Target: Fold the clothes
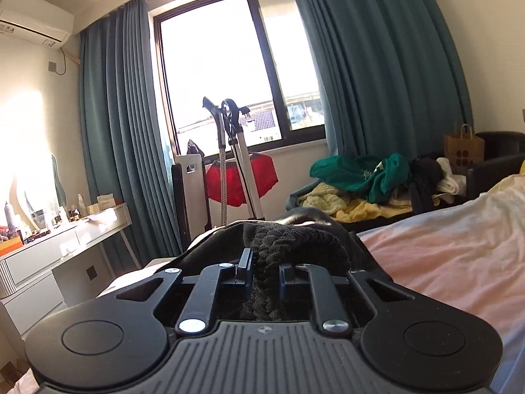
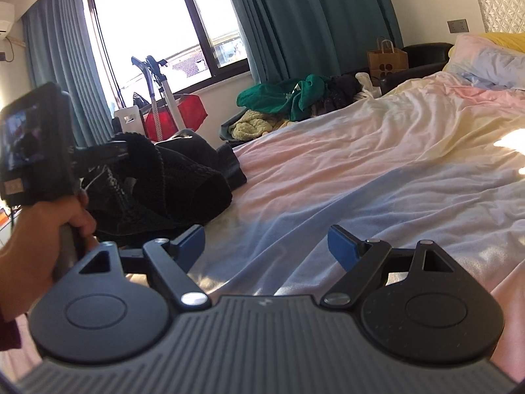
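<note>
The left gripper [image 1: 265,267] has its fingers [image 1: 244,264] clamped on a thick ribbed edge of the black knit garment [image 2: 170,177], which lies bunched at the near-left side of the bed [image 2: 377,151], on the pastel sheet. The right gripper [image 2: 267,246] hovers over bare sheet just right of the garment, its blue-padded fingers [image 2: 343,246] spread wide and holding nothing. A hand [image 2: 42,229] grips the left tool's handle.

The main risk, as I judge it, is that the pinch has taken several layers of the bunched knit at once; lifting would then raise a lump and not a clean edge. The loose, heavy knit could also sag or slide out if pulled from one corner alone, and dragging it may ruck up the sheet.
</note>
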Action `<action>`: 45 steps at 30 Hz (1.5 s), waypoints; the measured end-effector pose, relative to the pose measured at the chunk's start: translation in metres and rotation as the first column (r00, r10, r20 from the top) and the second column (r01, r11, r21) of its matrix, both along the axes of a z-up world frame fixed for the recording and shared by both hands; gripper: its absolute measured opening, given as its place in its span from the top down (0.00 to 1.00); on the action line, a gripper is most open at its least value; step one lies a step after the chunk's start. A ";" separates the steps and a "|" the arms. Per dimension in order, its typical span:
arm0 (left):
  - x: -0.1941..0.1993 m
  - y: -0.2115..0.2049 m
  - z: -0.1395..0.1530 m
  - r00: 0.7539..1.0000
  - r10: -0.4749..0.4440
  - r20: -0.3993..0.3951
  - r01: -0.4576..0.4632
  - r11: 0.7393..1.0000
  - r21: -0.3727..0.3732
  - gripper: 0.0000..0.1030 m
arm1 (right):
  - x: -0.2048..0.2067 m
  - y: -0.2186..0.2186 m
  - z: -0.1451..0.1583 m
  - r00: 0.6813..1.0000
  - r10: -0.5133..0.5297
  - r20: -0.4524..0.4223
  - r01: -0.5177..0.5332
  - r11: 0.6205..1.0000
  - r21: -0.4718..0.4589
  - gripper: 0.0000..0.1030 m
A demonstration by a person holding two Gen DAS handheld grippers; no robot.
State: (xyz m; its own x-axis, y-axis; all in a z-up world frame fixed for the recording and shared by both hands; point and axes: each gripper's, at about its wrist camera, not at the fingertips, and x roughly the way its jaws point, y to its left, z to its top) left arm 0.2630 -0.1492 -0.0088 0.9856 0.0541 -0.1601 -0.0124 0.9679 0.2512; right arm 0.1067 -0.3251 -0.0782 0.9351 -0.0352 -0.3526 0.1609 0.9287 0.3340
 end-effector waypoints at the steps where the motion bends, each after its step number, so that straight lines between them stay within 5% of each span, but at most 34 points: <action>1: -0.012 0.006 0.011 1.000 -0.012 0.013 0.012 1.000 0.000 0.88 | -0.003 0.001 0.003 1.000 -0.003 0.016 0.004 1.000 -0.005 0.19; 7: -0.086 0.058 0.081 0.995 -0.067 0.076 0.072 0.995 -0.068 0.91 | -0.016 0.019 0.018 0.998 -0.022 0.060 0.028 0.995 -0.099 0.19; 11: -0.141 0.109 0.106 0.995 -0.077 0.069 0.087 0.983 -0.162 0.91 | -0.024 0.023 0.025 0.999 0.005 0.049 -0.001 0.997 -0.079 0.19; 19: -0.159 0.233 0.044 0.982 0.068 -0.175 -0.117 0.951 -0.286 0.91 | -0.022 0.060 0.019 0.979 0.194 -0.070 -0.200 0.974 -0.104 0.19; 25: -0.143 0.333 -0.012 0.906 0.095 -0.412 -0.306 0.819 -0.485 0.88 | -0.015 0.088 0.005 0.945 0.285 -0.162 -0.307 0.942 -0.138 0.20; 29: -0.150 0.368 -0.035 0.876 0.064 -0.477 -0.363 0.739 -0.567 0.82 | -0.001 0.098 -0.004 0.937 0.298 -0.183 -0.323 0.937 -0.131 0.26; 34: -0.159 0.382 -0.037 0.860 0.026 -0.509 -0.387 0.684 -0.618 0.77 | 0.023 0.108 -0.014 0.941 0.298 -0.160 -0.319 0.939 -0.128 0.39; 39: -0.164 0.381 -0.027 0.841 -0.033 -0.539 -0.403 0.626 -0.667 0.51 | 0.034 0.109 -0.023 0.954 0.269 -0.130 -0.285 0.951 -0.123 0.58; 45: -0.174 0.371 -0.007 0.871 -0.109 -0.479 -0.326 0.600 -0.730 0.41 | 0.038 0.107 -0.023 0.961 0.251 -0.118 -0.263 0.960 -0.098 0.74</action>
